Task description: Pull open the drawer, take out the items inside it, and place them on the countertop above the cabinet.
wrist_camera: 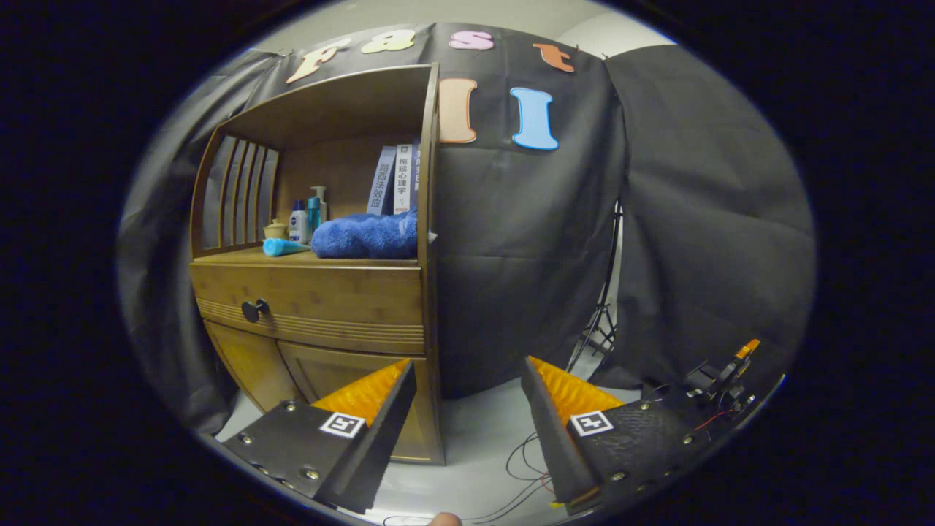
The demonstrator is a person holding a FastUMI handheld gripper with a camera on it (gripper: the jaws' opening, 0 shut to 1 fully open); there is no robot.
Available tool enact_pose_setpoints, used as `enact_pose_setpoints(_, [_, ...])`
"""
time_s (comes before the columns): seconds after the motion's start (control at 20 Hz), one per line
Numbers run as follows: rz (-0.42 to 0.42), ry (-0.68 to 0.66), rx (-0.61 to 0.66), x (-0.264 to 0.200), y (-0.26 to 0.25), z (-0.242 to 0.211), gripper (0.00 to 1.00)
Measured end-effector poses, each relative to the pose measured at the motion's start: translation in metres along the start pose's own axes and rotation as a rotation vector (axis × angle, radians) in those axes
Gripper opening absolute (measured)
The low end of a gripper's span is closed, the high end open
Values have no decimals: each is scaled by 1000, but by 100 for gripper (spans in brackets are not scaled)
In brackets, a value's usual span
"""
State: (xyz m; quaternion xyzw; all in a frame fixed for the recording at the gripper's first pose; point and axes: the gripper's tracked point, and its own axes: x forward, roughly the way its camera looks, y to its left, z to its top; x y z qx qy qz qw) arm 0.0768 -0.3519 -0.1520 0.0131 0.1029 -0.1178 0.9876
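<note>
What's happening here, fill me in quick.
A person is holding a handheld gripper back from a wooden cabinet, its fingers spread open with nothing between them. The drawer is shut and its dark knob untouched. On the countertop above it lie a blue towel and a blue tube, with small bottles and a few books behind. The drawer has yet to be pulled open.

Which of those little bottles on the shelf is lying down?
The light blue tube at the front of the countertop, left of the blue towel. The other bottles stand upright behind it. The claw is open, far off.
</note>
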Motion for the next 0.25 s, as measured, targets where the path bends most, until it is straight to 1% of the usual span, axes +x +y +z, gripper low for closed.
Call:
enact_pose_setpoints(0.15, [-13, 27, -37, -1, -5, -4, 88])
enact_pose_setpoints(0.25, [-7, 32, -50, -4, -4, -3, 88])
